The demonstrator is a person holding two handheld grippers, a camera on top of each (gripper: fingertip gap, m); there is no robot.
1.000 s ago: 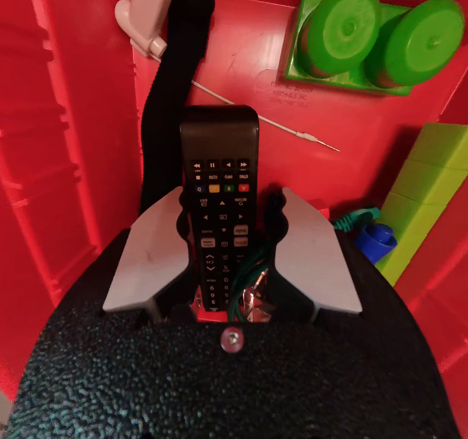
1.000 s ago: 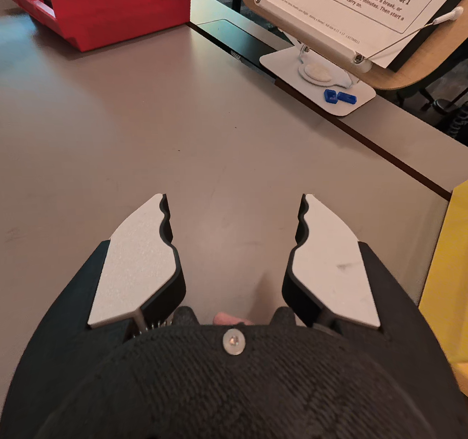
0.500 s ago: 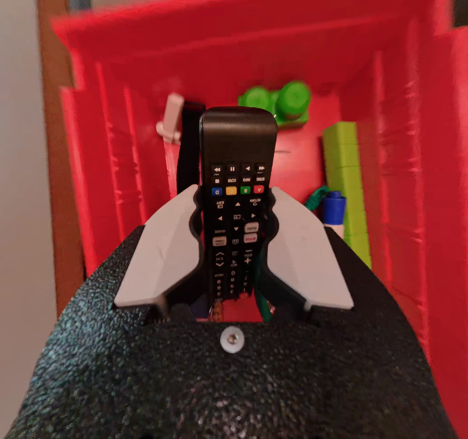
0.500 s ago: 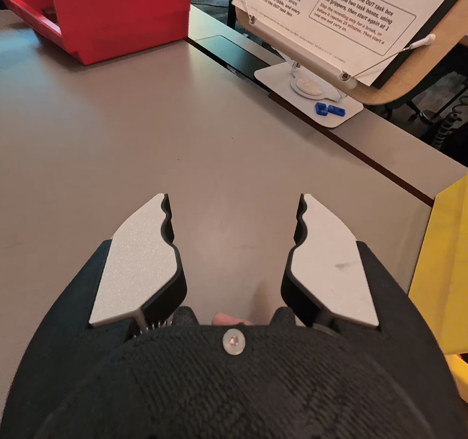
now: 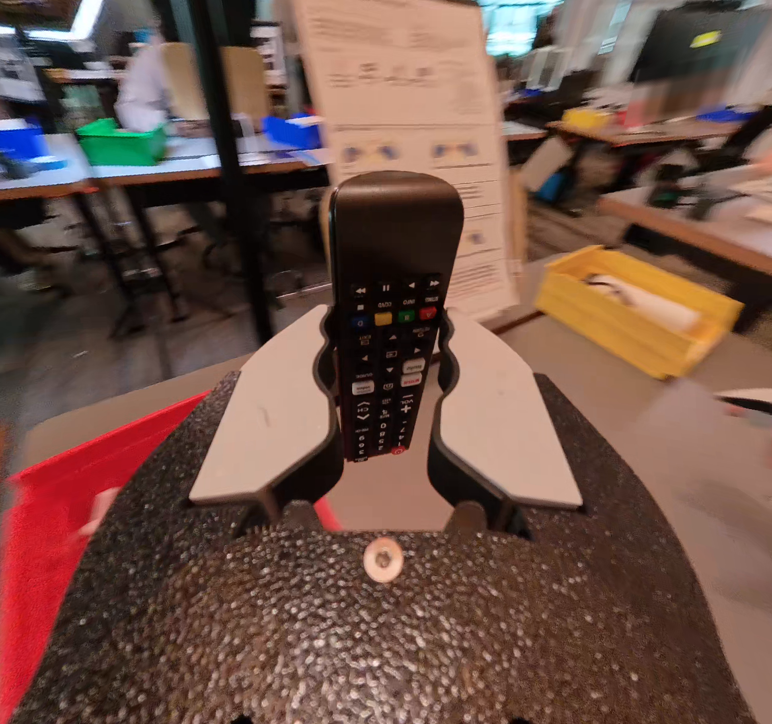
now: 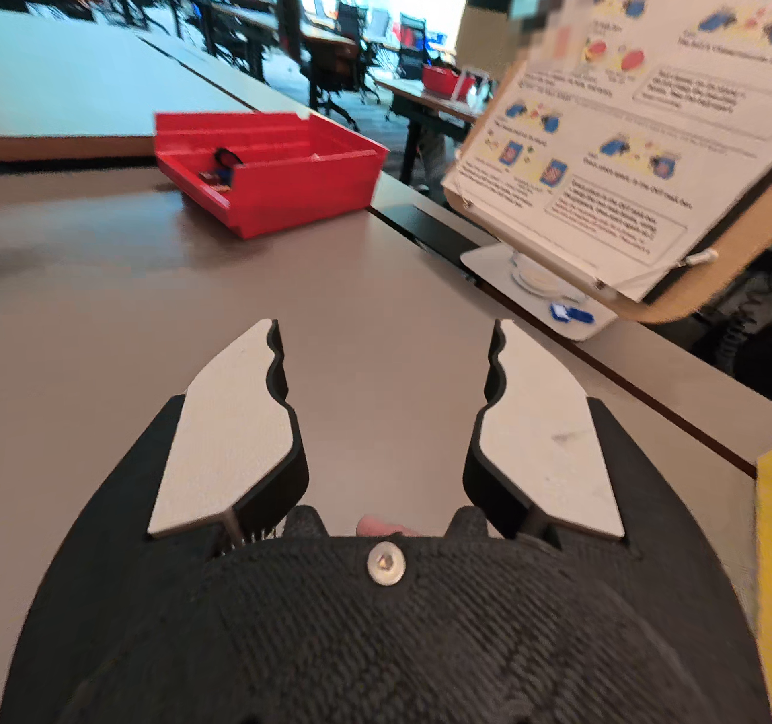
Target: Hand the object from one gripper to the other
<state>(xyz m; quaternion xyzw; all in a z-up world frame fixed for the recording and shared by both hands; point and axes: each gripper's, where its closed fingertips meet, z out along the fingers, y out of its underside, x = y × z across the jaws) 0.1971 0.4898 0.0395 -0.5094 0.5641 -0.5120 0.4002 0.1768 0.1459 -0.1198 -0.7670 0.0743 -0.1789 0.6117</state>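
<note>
Clearly, the left gripper (image 5: 386, 348) was closed on the remote (image 5: 394, 319), its jaws pressing the two long edges around the middle of the button face, so that the plain end stood out beyond the fingertips and the numbered end reached back toward the gripper body. It was held in the air above the table (image 5: 626, 474), with the red bin (image 5: 62, 516) below left and the yellow bin (image 5: 635, 311) off to the right. The right gripper (image 6: 386, 348) was wide open and empty over bare table, well apart from the red bin; the remote did not show in its view. Judged from its look, the remote was a light, rigid plastic bar with smooth, somewhat slippery sides that would not deform under a firm grip. The free plain end offered the best purchase for the receiving jaws, taken across the narrow width and clear of the left fingers (image 5: 275, 411). Pressing on the buttons seemed less secure.
</note>
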